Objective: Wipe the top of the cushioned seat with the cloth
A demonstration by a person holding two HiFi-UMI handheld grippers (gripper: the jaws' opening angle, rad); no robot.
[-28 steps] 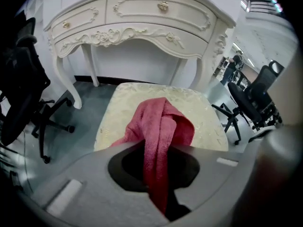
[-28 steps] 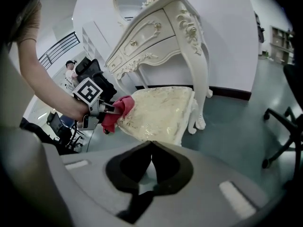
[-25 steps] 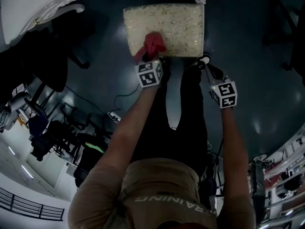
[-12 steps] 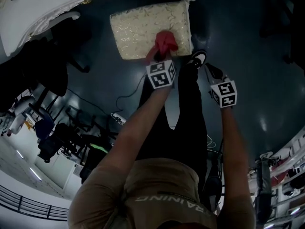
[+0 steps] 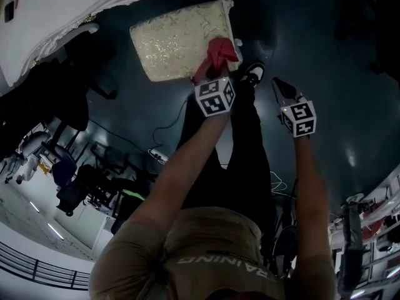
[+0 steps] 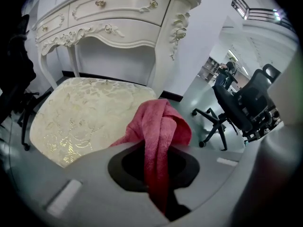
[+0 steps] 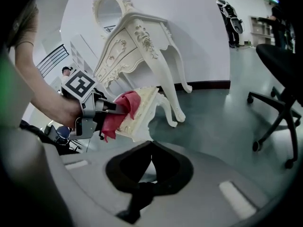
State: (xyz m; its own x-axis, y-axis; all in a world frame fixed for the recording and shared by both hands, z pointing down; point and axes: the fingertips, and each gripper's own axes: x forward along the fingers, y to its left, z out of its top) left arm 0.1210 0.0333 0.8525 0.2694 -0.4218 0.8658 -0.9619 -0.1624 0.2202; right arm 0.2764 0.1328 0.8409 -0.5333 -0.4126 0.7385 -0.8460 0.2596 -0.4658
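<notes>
Cloth [image 5: 215,56] is clamped in left gripper [image 5: 208,79], pressed on seat [image 5: 175,39] at its 4 o'clock corner; remaining top is spread toward 10 o'clock; right gripper [image 5: 280,86] is held closed, empty, well apart.

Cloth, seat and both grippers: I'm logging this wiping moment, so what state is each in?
cushioned seat: upright, top bare apart from the cloth.
left gripper: shut on the cloth.
cloth: bunched, draped on the cushioned seat's near right corner.
right gripper: shut, empty, held off the cushioned seat.
drawers: shut.
</notes>
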